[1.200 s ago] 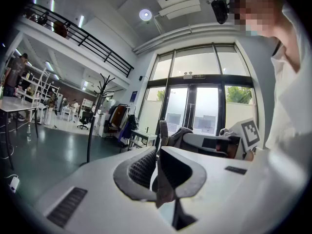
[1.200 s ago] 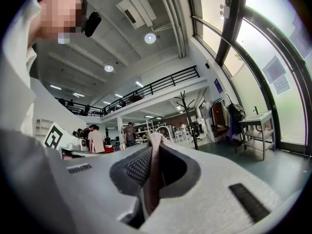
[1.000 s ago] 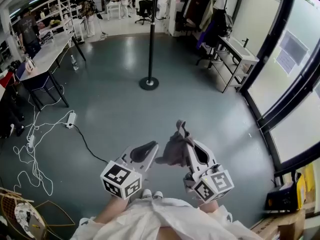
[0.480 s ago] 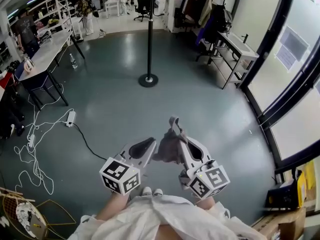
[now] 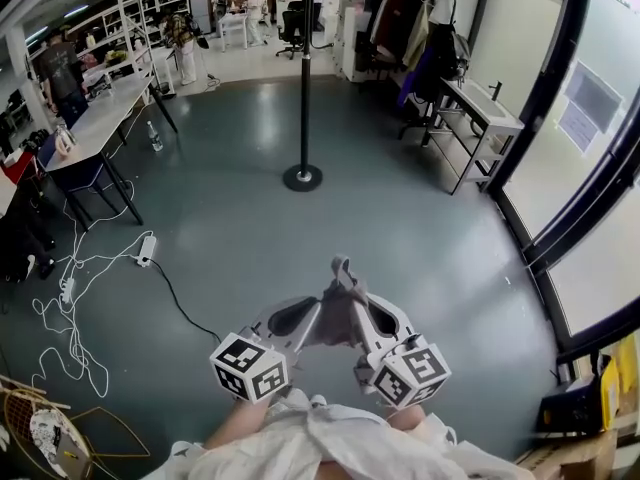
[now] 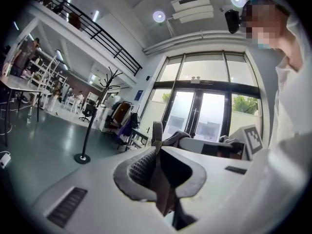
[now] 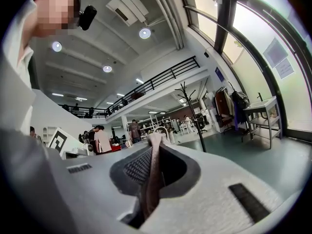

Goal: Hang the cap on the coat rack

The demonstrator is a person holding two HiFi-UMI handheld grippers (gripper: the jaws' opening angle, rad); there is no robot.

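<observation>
Cap (image 5: 338,316): soft grey-brown cloth, crumpled and folded, low centre of the head view, one peak sticking up above the jaws. It hangs between both tools over the smooth grey floor (image 5: 230,218).

Left gripper (image 5: 314,318): jaws pinched tight on a fold of the cloth, ribbed dark pads pressing it flat.

Right gripper (image 5: 349,286): likewise clamped narrow on a thin strip of the cloth.

Coat rack (image 5: 305,78): slim dark pole on a round base, upper centre of the frame, well apart from the cap.
</observation>
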